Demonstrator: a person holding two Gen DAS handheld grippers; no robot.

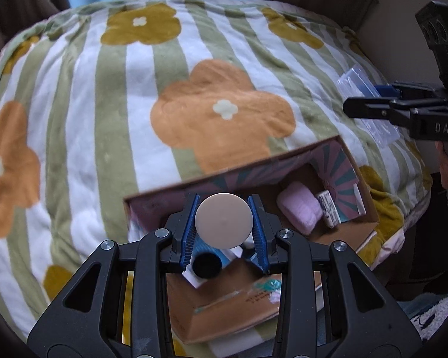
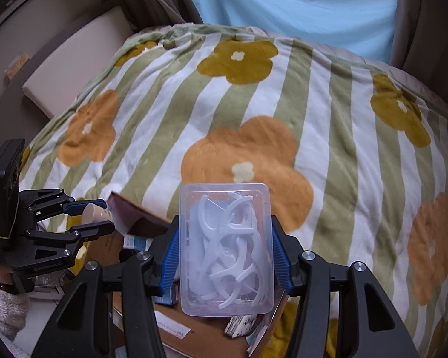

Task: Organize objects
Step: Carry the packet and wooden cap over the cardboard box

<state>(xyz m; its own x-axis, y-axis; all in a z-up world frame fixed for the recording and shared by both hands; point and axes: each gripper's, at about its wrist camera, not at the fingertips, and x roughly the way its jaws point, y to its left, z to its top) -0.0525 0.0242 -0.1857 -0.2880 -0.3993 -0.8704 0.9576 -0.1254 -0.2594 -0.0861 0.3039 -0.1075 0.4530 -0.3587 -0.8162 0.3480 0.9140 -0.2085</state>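
**Two light things held over the box**

My left gripper (image 1: 224, 232) is clamped on one small beige-capped bottle (image 1: 223, 221), light and smooth, so I grip its sides. My right gripper (image 2: 225, 253) pinches one clear floss-pick case (image 2: 225, 247) by its long edges; thin plastic, it could flex or slip. Beneath sits one open cardboard box (image 1: 370, 208) holding one soft pink pack (image 1: 300, 210). Beyond lies one flowered blanket (image 1: 134, 104).

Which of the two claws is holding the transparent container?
The right claw: it grips the clear plastic box of white floss picks. The left claw holds a beige round-ended cup-like object, not see-through.
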